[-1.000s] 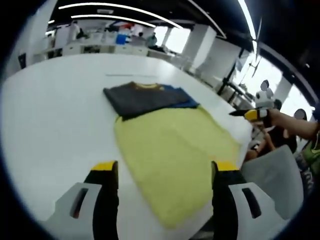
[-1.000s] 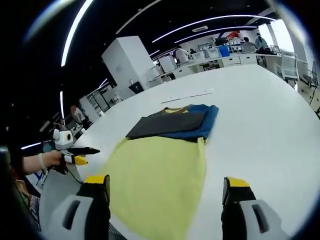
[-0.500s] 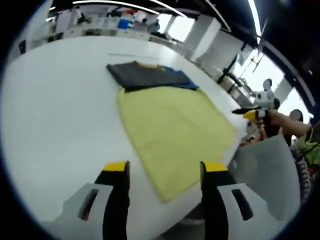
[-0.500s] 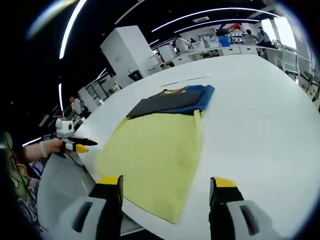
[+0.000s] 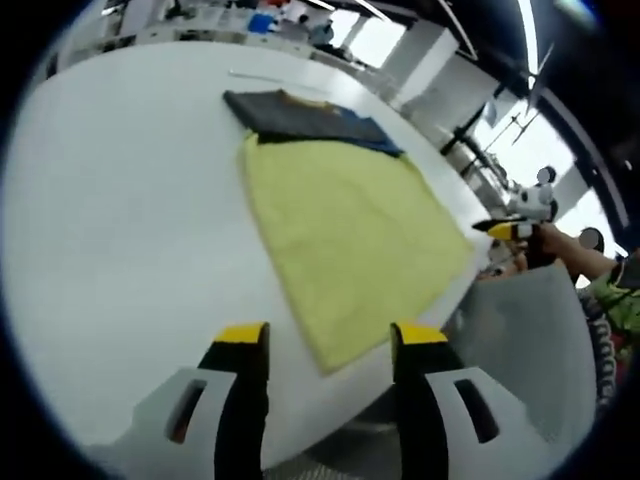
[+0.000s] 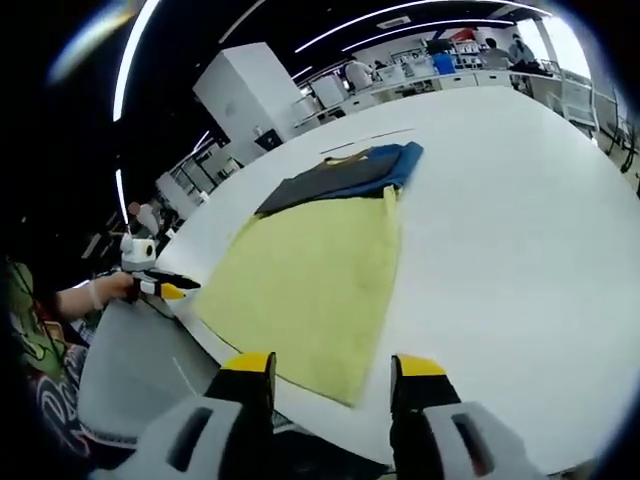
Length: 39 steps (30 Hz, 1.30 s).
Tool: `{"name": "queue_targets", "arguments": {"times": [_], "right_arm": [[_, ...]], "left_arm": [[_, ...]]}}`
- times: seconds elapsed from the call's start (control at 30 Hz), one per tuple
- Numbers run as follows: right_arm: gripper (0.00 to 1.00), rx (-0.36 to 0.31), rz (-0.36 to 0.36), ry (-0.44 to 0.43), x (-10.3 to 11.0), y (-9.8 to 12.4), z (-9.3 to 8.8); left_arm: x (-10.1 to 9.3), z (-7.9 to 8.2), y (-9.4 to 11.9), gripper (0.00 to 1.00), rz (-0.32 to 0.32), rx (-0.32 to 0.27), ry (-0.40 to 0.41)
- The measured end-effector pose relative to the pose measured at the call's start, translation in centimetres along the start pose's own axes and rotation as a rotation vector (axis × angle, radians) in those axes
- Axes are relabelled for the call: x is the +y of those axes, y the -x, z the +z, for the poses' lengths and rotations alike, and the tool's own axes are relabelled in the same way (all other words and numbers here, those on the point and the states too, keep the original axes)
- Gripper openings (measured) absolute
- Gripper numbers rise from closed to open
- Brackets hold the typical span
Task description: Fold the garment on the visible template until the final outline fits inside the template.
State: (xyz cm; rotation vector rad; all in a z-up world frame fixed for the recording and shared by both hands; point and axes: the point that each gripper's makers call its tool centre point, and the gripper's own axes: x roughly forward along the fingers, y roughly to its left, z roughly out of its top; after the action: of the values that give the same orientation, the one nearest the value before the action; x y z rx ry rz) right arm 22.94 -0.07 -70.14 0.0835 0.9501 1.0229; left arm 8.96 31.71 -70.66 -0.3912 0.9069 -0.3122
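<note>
A folded garment (image 5: pixel 300 115) (image 6: pixel 340 175), dark grey over blue with a yellow collar, lies flat at the far end of a yellow sheet (image 5: pixel 340 220) (image 6: pixel 310 270) on the white table (image 5: pixel 120 200) (image 6: pixel 510 220). My left gripper (image 5: pixel 330 335) hovers open over the sheet's near corner, holding nothing. The right gripper (image 6: pixel 335 365) is also open and empty, above the table edge by another corner of the sheet. Each gripper appears in the other's view, held in a hand off the table's side: the right gripper (image 5: pixel 510 230) and the left gripper (image 6: pixel 160 288).
A grey chair back (image 5: pixel 530 350) (image 6: pixel 130 370) stands beside the table edge near the sheet. A thin strip (image 5: pixel 260 75) (image 6: pixel 365 138) lies on the table beyond the garment. Desks, white pillars and people are far behind.
Both cameras have drawn back and tilted down, so the sheet's near corners now show by the jaws. The jaws of both grippers have narrowed somewhat. The garment has not moved.
</note>
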Motion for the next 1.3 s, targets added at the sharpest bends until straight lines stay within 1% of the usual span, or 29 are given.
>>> {"name": "queue_targets", "arguments": {"times": [0.1,0.17,0.23,0.33,0.4,0.53,0.67,0.87,1.0,1.1,1.23,1.3], "right_arm": [[0.38,0.016,-0.003,-0.007,-0.3,0.0,-0.6],[0.37,0.023,-0.002,-0.018,-0.4,-0.1,-1.0],[0.33,0.024,-0.007,-0.024,-0.5,0.0,-1.2],[0.3,0.033,-0.003,-0.036,-0.7,0.0,-1.6],[0.28,0.043,-0.007,-0.038,-0.8,0.0,-1.9],[0.24,0.043,0.0,-0.053,-0.7,-0.1,-2.2],[0.18,0.055,0.003,-0.067,-0.8,-0.3,-2.7],[0.12,0.047,0.011,-0.094,-0.8,-0.6,-2.6],[0.05,0.059,0.018,-0.098,-0.6,-1.1,-2.6],[0.0,0.06,0.015,-0.095,-0.6,-1.1,-2.6],[0.0,0.056,0.017,-0.1,-0.5,-0.8,-2.4],[0.0,0.047,0.018,-0.105,-0.4,-0.5,-2.1]], "left_arm": [[0.0,-0.5,0.1,0.39,-0.004,0.019,0.004],[0.0,-0.7,0.1,0.37,-0.005,0.024,0.015],[0.0,-1.0,0.1,0.34,-0.005,0.028,0.03],[-0.2,-1.1,0.1,0.31,-0.009,0.033,0.032],[-0.4,-1.3,0.0,0.28,-0.015,0.039,0.055],[-0.5,-1.4,-0.3,0.23,-0.021,0.038,0.079],[-0.5,-1.4,-0.5,0.2,-0.022,0.042,0.093],[-0.2,-1.4,-0.6,0.14,-0.015,0.044,0.116],[0.1,-1.5,-0.9,0.09,-0.014,0.047,0.137],[0.2,-1.6,-1.1,0.06,-0.014,0.057,0.136],[0.3,-1.9,-1.1,0.02,-0.012,0.073,0.135],[0.2,-2.0,-1.0,0.01,-0.015,0.077,0.152]]}}
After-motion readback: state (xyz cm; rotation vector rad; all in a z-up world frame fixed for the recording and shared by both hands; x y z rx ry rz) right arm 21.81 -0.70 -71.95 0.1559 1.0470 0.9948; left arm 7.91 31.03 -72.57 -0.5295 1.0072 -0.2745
